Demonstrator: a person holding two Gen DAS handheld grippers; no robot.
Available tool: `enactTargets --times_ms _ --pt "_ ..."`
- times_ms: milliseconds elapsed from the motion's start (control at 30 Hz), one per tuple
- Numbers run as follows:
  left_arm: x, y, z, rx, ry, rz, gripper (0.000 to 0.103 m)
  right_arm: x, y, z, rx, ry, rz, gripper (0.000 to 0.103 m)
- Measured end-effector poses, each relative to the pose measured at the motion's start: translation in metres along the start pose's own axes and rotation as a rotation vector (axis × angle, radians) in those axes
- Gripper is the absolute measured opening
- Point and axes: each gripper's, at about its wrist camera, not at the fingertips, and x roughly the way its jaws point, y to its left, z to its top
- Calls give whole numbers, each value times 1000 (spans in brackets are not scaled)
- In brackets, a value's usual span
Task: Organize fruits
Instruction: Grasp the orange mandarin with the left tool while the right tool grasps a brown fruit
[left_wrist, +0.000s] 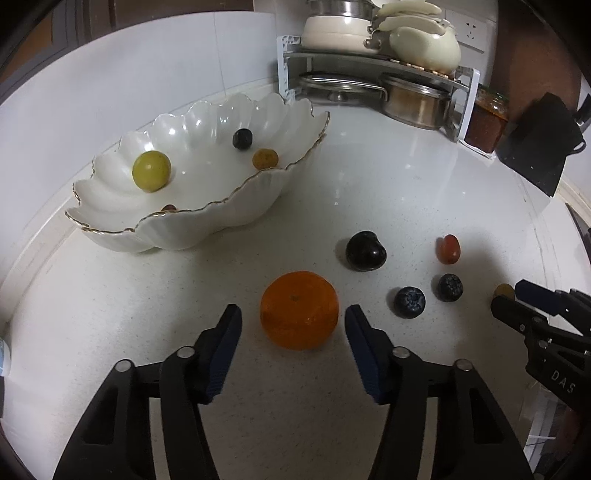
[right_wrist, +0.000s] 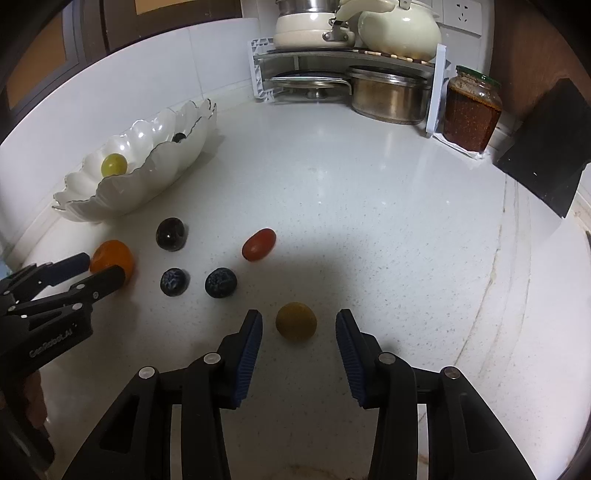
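Note:
My left gripper (left_wrist: 293, 317) is open, its jaws on either side of an orange mandarin (left_wrist: 299, 309) on the white counter, not touching it. My right gripper (right_wrist: 299, 321) is open around a small yellow-brown fruit (right_wrist: 296, 320). A white scalloped bowl (left_wrist: 229, 206) at the left holds a green grape (left_wrist: 151, 170), a blueberry (left_wrist: 242, 139), a yellow-brown fruit (left_wrist: 265, 158) and a partly hidden reddish one. On the counter lie a dark plum (left_wrist: 365, 251), a red cherry tomato (left_wrist: 448, 249) and two blueberries (left_wrist: 409, 302) (left_wrist: 450, 287).
A white rack (right_wrist: 347, 55) at the back holds cream pots, with a steel pot (right_wrist: 388, 94) under it. A jar of red sauce (right_wrist: 472, 110) stands beside it. A black block (right_wrist: 546, 155) sits at the right. The counter edge runs along the right.

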Motion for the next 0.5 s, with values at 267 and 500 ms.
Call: enactTargets --times_ms 267,500 --pt "7 -1 2 -18 19 -15 44 5 -2 2 12 11 13 28" --pt "5 -2 0 -15 22 -16 42 4 -4 2 17 6 28 25"
